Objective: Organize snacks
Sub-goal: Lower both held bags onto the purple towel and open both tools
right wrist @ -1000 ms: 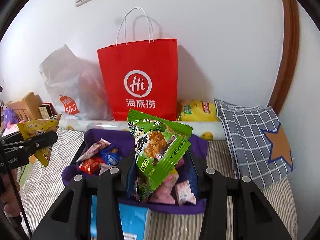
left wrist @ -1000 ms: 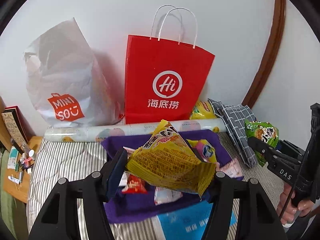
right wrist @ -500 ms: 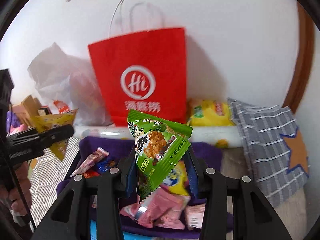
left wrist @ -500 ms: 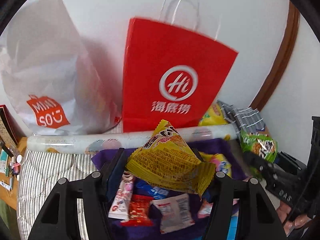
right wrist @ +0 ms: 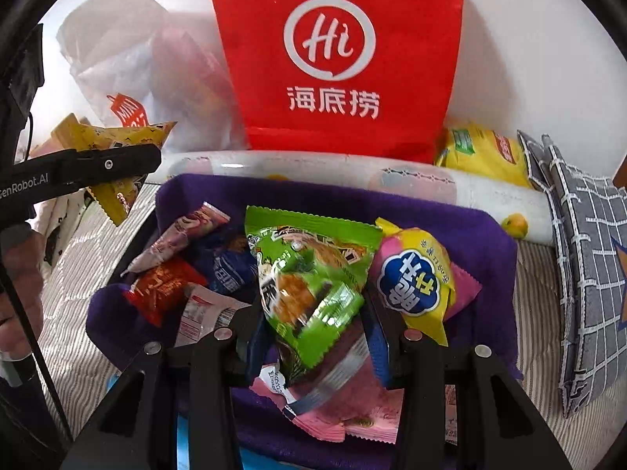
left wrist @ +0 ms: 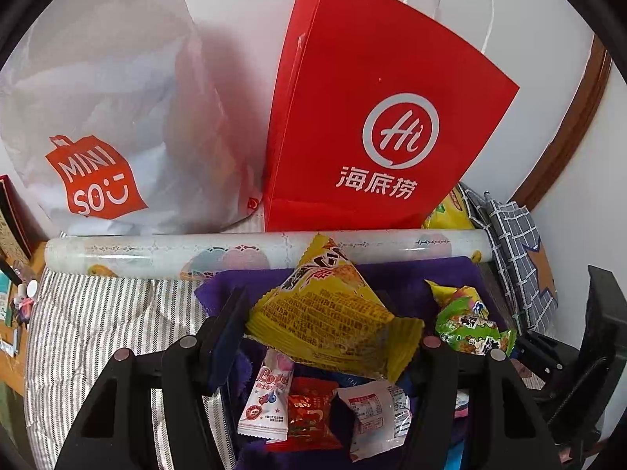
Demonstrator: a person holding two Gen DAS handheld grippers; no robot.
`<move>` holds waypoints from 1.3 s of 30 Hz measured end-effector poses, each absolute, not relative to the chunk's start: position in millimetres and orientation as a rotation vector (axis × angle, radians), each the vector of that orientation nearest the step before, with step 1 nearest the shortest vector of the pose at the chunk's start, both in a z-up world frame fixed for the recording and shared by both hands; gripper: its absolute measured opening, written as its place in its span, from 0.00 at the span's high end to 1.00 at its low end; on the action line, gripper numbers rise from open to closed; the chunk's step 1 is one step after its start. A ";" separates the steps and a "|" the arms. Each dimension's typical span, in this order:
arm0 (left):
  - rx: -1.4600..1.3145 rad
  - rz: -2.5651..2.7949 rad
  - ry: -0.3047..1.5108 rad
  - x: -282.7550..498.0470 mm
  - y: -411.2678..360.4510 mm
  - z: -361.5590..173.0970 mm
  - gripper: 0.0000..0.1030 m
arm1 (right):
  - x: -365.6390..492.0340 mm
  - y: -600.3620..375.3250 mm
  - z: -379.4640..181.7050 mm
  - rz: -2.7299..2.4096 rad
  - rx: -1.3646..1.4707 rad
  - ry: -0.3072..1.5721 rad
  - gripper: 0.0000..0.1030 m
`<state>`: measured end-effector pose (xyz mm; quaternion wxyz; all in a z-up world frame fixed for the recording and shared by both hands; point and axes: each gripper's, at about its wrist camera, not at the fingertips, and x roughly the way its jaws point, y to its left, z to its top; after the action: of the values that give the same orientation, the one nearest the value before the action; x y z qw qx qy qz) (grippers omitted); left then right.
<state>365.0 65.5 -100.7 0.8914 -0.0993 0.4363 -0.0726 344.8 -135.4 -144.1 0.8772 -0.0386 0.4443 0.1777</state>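
Both hand-held grippers tilted downward: the left hand-held gripper [left wrist: 331, 333] was clamped on a yellow crinkled snack packet [left wrist: 333, 313], the right hand-held gripper [right wrist: 313, 313] on a green foil snack packet [right wrist: 309, 282]. Each hung over the purple fabric bin [right wrist: 470, 231] of wrapped snacks, lower and nearer than a second before.

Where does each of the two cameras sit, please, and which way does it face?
Left wrist: on the left tongs, looking down at a yellow crinkled snack packet they grip; right tongs at the right edge.
Right wrist: on the right tongs, gripping a green snack packet; a hand shows left.
Shared: the red paper bag, purple cloth-lined tray.
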 end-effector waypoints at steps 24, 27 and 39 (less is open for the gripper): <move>-0.118 -0.199 1.061 372.8 21.3 -148.4 0.40 | 336.8 -158.2 -141.4 0.411 -0.011 0.907 0.49; -0.106 -0.202 1.070 372.1 18.0 -150.9 0.40 | 335.6 -157.6 -140.4 0.409 -0.012 0.902 0.48; -0.081 -0.213 1.097 373.1 11.1 -158.7 0.39 | 334.4 -157.6 -140.5 0.425 -0.003 0.902 0.48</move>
<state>373.1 11.1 -158.7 0.8471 -0.0385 0.5203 -0.1010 334.4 -157.6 -140.5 0.8783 -0.0014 0.4325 0.2039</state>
